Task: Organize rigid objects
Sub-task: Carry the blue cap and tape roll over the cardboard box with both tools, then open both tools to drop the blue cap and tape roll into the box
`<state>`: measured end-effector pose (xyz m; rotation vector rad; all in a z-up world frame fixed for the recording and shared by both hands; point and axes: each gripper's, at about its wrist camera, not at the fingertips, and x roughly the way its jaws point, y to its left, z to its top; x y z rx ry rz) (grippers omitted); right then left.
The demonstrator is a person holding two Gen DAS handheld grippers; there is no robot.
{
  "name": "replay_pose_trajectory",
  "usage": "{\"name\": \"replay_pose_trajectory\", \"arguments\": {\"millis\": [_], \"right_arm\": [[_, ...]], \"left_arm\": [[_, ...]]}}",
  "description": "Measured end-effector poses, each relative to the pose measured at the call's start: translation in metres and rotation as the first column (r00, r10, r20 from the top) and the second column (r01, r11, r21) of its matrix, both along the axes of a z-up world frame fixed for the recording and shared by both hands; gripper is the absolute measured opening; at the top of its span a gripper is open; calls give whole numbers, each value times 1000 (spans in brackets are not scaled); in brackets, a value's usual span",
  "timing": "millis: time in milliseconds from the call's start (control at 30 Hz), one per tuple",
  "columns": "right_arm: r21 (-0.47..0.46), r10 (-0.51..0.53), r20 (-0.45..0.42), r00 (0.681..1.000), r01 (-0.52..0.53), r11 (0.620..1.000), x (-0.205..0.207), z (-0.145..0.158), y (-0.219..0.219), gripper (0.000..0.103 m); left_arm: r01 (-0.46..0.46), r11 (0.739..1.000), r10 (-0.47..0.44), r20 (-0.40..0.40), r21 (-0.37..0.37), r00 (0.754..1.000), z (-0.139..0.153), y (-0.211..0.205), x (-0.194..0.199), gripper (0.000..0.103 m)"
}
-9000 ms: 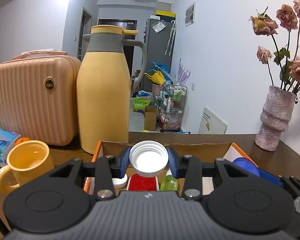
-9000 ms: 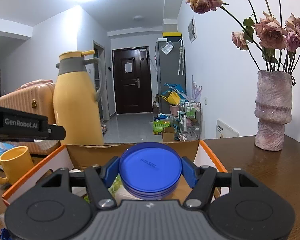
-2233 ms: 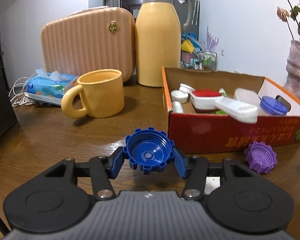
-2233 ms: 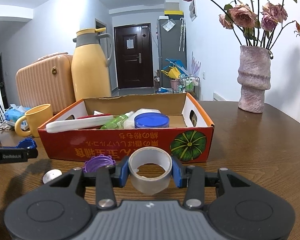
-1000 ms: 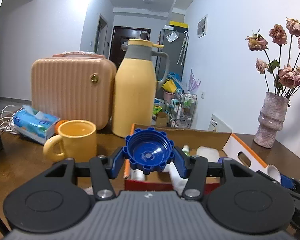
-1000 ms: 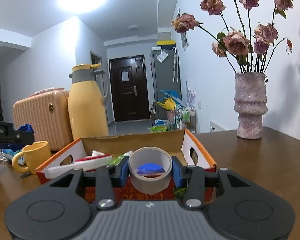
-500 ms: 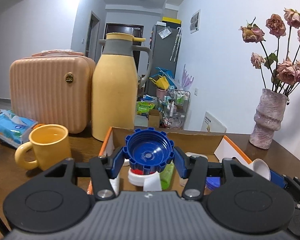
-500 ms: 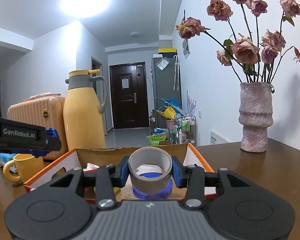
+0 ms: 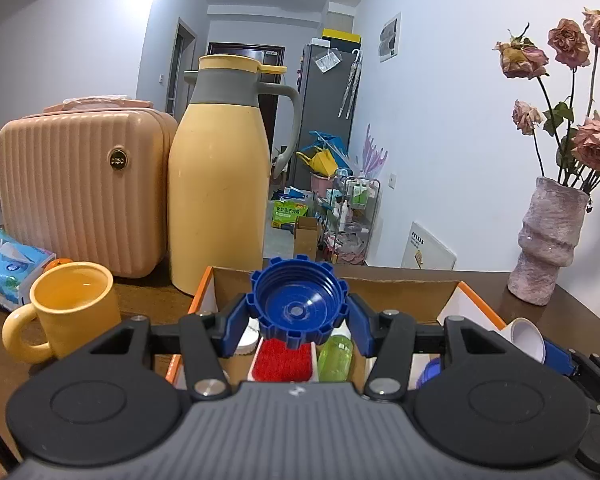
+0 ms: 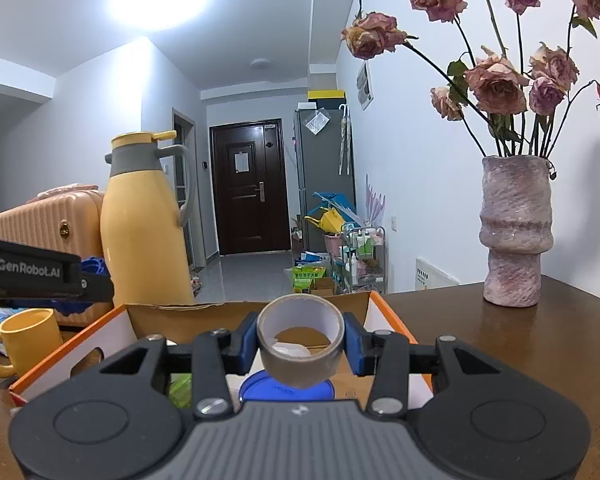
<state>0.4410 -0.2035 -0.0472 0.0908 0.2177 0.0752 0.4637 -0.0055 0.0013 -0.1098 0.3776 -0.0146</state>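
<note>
On the left of the left wrist view, a blue tissue pack (image 9: 4, 260) is seen on the brown table (image 9: 580, 316); its writing is too small to be read. Next to it, a yellow mug (image 9: 66, 312) is found. Behind the mug, a pink ribbed case (image 9: 80, 188) is stood, with a round gold badge whose letters cannot be read. Just beside the case, a tall yellow jug (image 9: 220, 184) is stood.

In the middle, a blue cap (image 9: 299, 306) is pinched between the 2 blue pads of the left gripper (image 9: 299, 314). The cap is held over the cardboard box (image 9: 400, 292), with its hollow side turned to the camera. Below it, in the box, a red brush (image 9: 282, 360) and a green bottle (image 9: 336, 358) are seen. On the right, a pink vase (image 9: 548, 240) with dried roses is stood on the table.

In the right wrist view, the words "GenRobot.AI" are printed on a black bar at the left edge. In the middle, a grey tape roll (image 10: 301, 338) is squeezed between the 2 pads of the right gripper (image 10: 301, 344). The roll is held over the box, above a blue lid (image 10: 286, 390) that is lying inside.
</note>
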Motion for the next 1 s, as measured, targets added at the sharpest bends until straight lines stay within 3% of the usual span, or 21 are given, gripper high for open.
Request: {"name": "replay_pose_trajectory", "arguments": {"millis": [767,800,833,900,1000], "right_arm": [[6,86,-107,991,-85,996,46,-8,6,43],[4,89,-115,989,-90,996,46,-9,7,52],[2,88,-123,989,-89,996,46,-9,7,60],[5,73,-115,991,-72,997,43,-9,6,94],[0,48,-92,995,-49,999,39,-7,5,103]], "left_arm": [[11,999,-7,-76,52,997,-15,7,45,55],[12,999,-8,-76,50,997,-15,8,44,63],[13,999,-10,-71,47,997,-15,9,43,81],[-10,999,12,-46,51,999,-13,10,38,102],[-30,996,30,2,86,1000,-10,10,31,103]]}}
